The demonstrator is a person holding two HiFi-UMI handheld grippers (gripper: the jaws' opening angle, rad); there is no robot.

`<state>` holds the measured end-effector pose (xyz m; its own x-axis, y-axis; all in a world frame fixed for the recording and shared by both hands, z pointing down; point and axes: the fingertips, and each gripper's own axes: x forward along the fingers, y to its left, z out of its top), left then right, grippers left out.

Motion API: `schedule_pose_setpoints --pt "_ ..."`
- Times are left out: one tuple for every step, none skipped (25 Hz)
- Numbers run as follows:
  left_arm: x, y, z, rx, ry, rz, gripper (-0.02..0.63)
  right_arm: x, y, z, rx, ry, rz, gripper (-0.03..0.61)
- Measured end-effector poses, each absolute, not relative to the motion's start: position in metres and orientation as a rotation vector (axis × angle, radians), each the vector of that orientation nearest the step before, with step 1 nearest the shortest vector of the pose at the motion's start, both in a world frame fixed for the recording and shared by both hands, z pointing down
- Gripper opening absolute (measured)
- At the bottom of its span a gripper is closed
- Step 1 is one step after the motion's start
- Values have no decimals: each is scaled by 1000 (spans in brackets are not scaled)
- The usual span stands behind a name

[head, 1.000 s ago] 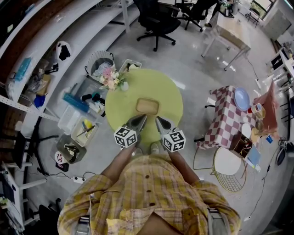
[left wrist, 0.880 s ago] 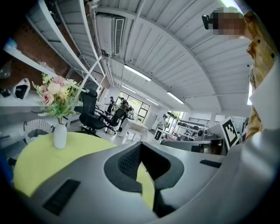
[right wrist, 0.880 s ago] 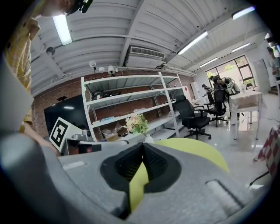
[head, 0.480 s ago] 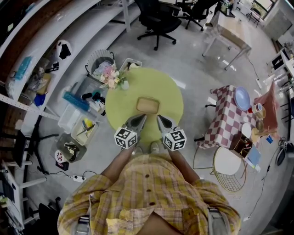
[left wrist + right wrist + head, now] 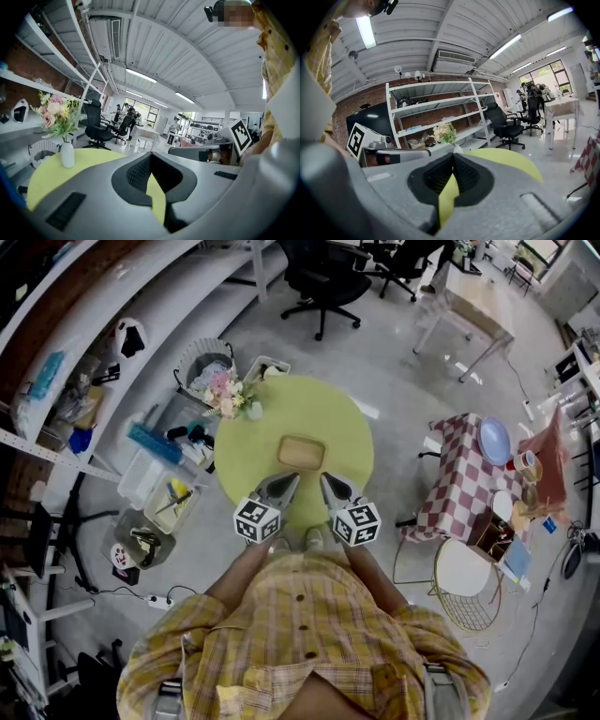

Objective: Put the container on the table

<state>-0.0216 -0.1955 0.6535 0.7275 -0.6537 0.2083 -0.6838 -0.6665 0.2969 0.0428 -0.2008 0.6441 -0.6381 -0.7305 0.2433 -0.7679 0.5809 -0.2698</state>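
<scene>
Container [image 5: 301, 454] sits flat mid-table [image 5: 342, 423], at 12 o'clock from both grippers; left gripper [image 5: 292, 480] and right gripper [image 5: 324, 482] are pinched together on nothing, so placement looks done and I'd back straight off toward 6 o'clock without nudging it.

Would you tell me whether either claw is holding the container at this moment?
No, the container lies on the round table, ahead of the left claw and the right claw, both shut on nothing.
</scene>
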Motion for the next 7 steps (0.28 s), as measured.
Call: schedule_pose_setpoints --pt "-21 -195 654 2579 -1039 132 5 43 -201 644 1283 -2697 538 -2" --pt "-21 -195 654 2579 -1042 144 5 43 -200 643 1282 -2697 539 -2" --pt "-21 -194 655 2578 -1045 155 5 43 -200 642 1282 -2697 539 -2" --pt "-21 -194 655 2578 -1049 165 5 43 -200 641 1281 -2698 539 -2" --pt "-20 -194 655 2578 -1053 175 5 43 -200 641 1280 -2700 539 -2" --pt "-20 -193 655 2579 -1055 184 5 44 -200 640 1278 -2702 540 -2" --pt "-19 -193 655 2581 -1058 194 5 44 -200 639 1275 -2704 541 -2"
